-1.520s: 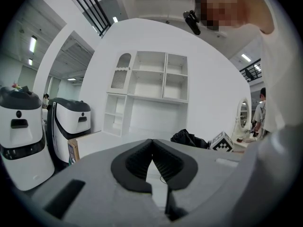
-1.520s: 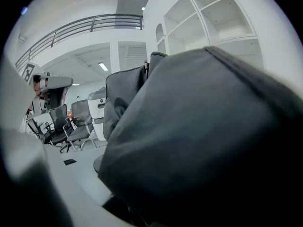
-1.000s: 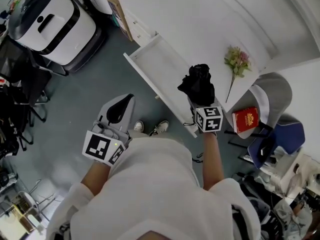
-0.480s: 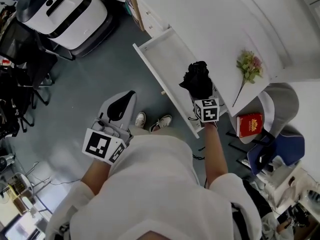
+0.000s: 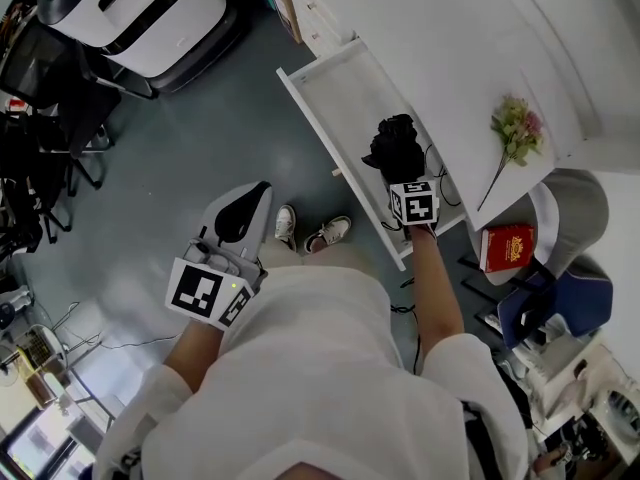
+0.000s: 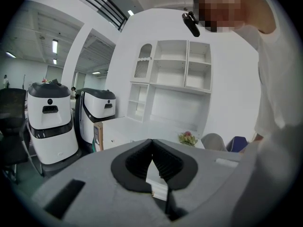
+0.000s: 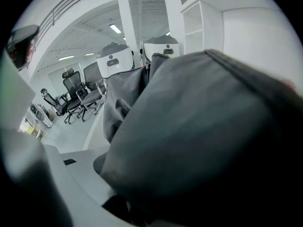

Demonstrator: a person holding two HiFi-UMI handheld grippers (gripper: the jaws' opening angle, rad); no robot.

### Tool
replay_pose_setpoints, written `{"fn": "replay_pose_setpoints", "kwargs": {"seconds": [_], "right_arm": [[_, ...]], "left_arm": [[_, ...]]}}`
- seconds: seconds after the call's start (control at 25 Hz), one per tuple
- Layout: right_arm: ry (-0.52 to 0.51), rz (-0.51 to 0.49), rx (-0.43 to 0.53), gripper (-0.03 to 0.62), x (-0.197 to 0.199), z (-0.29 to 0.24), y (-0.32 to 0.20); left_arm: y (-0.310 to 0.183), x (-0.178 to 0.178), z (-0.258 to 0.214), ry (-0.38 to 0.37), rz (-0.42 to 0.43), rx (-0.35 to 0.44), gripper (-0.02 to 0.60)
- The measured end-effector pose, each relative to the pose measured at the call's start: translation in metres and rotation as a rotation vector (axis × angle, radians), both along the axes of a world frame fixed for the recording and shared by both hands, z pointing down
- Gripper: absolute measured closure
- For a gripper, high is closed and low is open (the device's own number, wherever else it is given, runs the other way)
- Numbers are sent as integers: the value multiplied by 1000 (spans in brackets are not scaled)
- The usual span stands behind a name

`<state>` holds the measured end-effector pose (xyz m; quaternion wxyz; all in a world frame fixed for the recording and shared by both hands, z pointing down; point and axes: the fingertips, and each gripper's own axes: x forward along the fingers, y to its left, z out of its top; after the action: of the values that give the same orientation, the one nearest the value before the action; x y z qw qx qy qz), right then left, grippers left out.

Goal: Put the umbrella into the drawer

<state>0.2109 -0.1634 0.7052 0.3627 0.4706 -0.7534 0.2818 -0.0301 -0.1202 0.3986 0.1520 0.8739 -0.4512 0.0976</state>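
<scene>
While the right gripper stands over the open white drawer, its jaws are clamped on the folded black umbrella. The umbrella sticks out beyond these jaws and hangs above the inside of the drawer; whether it touches the drawer bottom I cannot tell. In the right gripper view the dark fabric fills almost all the space between the jaws and ahead of them.

The left gripper is well apart from the drawer, over the grey floor. Its jaws are together, tip against tip, with nothing between them.

On the white bench, beyond the right jaws and to their right, lies a small bunch of flowers. A red book lies behind those jaws and to the right, beside a grey chair.
</scene>
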Motion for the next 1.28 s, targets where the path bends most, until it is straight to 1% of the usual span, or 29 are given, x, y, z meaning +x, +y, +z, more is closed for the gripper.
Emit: {"fn": "replay_pose_setpoints", "kwargs": {"seconds": [0.24,0.44,0.6,0.76,0.96,1.08,1.2,1.28], "right_arm": [[41,-17,-41,333,-4,22,-1],[37,29,-69,332,-3,41,-12],[65,12,-79,330,-2,49,-18],[91,-9,-91,325,-1,60,-24],[83,24,-89,322,1,64,-32],[87,4,-95,319,-3,72,-33],[67,-31,-125,310,-6,82,-32],[62,-39,-116,310,-6,83,-32]], "left_arm": [[2,-1,14,18,-14,-37,568],[9,3,31,27,-2,-83,568],[14,5,39,25,1,-111,568],[17,7,43,25,3,-121,568],[19,-5,47,13,-26,-134,568],[20,-9,49,6,-38,-144,568],[22,-9,50,2,-36,-149,568],[24,-9,50,0,-33,-152,568]]}}
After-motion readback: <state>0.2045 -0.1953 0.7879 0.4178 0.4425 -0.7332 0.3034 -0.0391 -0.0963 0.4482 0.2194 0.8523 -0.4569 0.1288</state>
